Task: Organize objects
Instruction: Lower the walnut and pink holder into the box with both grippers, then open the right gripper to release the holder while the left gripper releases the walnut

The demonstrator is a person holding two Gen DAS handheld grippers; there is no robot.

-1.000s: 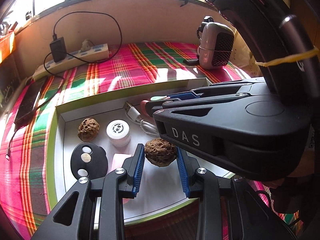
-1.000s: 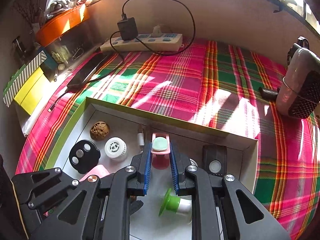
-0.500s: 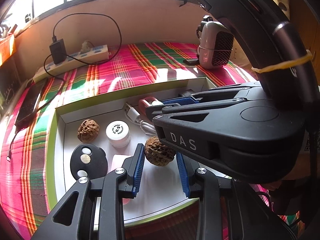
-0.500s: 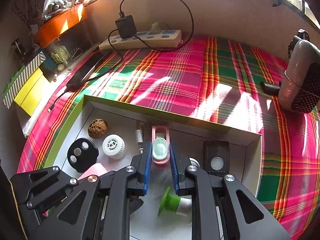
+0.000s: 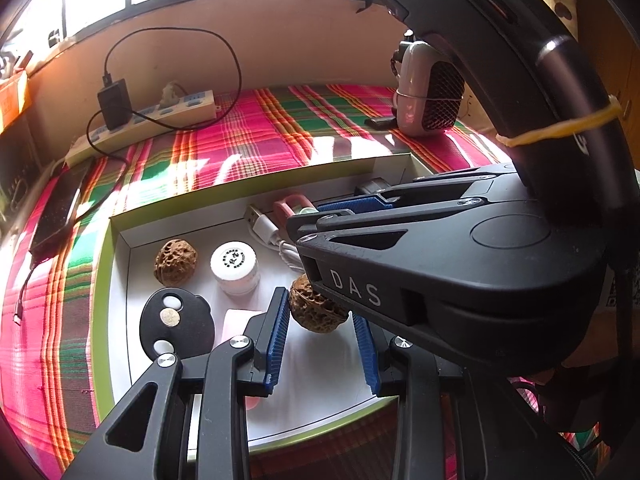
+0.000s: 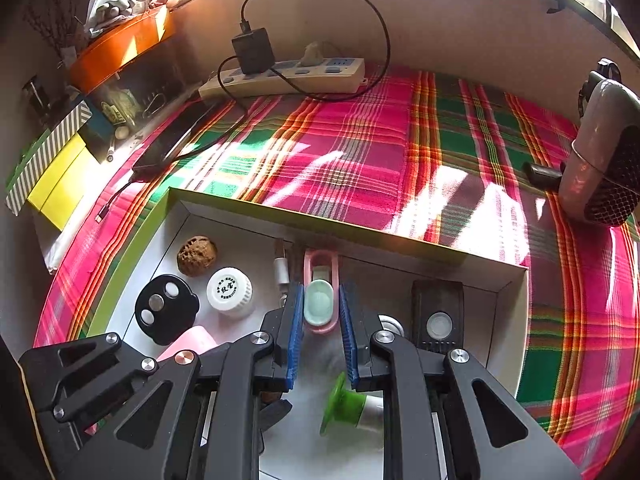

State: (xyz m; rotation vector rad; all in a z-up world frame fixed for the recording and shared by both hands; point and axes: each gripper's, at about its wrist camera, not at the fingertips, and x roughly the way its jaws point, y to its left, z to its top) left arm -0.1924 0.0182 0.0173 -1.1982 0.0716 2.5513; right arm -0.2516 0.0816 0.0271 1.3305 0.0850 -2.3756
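Observation:
A white tray with a green rim (image 5: 120,280) lies on the plaid cloth. My left gripper (image 5: 318,308) is shut on a brown walnut (image 5: 312,314), its blue pads against both sides, low over the tray floor. My right gripper (image 6: 320,292) is shut on a pink ring-shaped case with a mint lid (image 6: 319,304), near the tray's far wall (image 6: 360,236). Its black body fills the right of the left wrist view. In the tray lie a second walnut (image 6: 197,255), a white jar (image 6: 229,292) and a black disc with three round spots (image 6: 166,308).
The tray also holds a USB cable (image 6: 281,268), a black device with a round button (image 6: 439,316), a green-and-white piece (image 6: 344,404) and a pink item (image 6: 192,340). Behind are a power strip (image 6: 288,74), a phone (image 6: 176,140) and a small heater (image 6: 600,152).
The pink case has tipped between the right pads from raised to lying flat, its ring end pointing at the far wall. The left gripper and its walnut have not moved.

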